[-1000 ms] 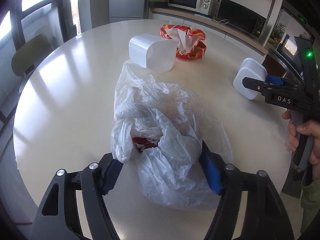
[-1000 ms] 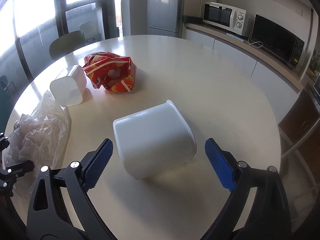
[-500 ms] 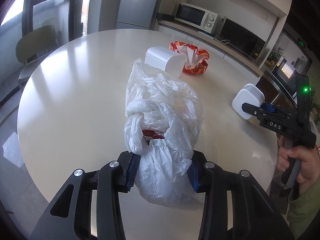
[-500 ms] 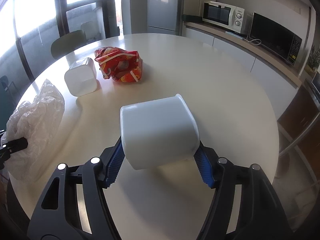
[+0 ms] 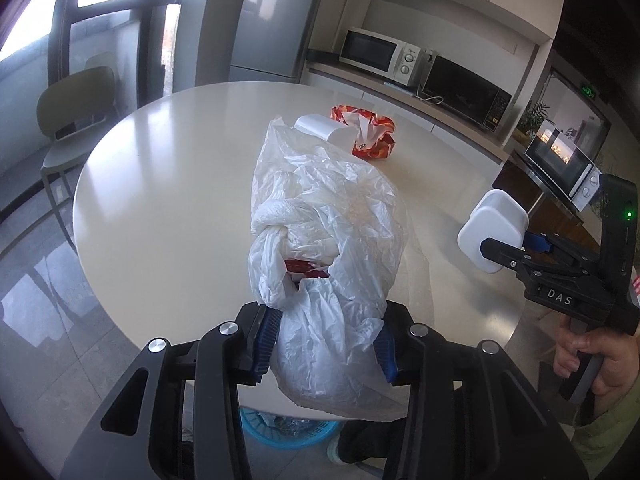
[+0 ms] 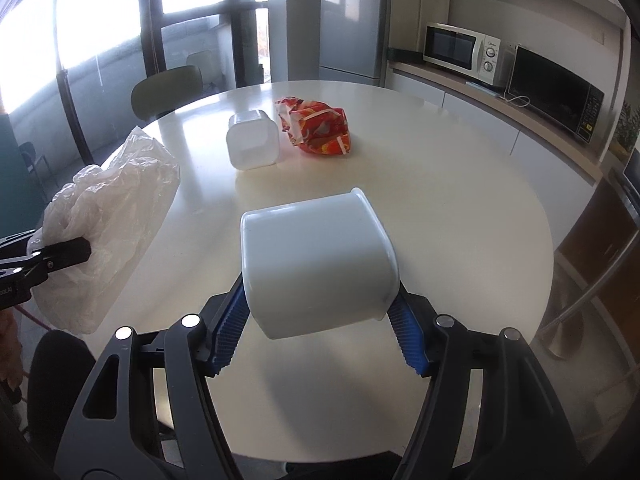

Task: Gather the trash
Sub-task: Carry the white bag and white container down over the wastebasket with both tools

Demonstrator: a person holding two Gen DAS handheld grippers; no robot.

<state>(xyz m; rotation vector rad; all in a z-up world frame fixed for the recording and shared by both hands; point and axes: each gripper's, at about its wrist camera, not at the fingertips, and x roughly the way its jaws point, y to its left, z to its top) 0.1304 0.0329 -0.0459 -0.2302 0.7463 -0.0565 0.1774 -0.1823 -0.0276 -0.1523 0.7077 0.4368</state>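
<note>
Round cream desk (image 6: pixel 460 208) ahead of you, olive chair (image 5: pixel 76 120) on your left, 2 microwaves (image 6: pixel 460 50) on the back counter, tall fridge (image 6: pixel 352 20).

At the right edge of the left wrist view, white letters "DAS" stand on the right gripper (image 5: pixel 500 246). No other text is legible.

It was an office break-room kitchen: a round cream table (image 6: pixel 460 184), white microwave (image 6: pixel 464 50) on the far counter, tall grey refrigerator (image 6: pixel 352 20), green chair (image 5: pixel 74 120).
</note>
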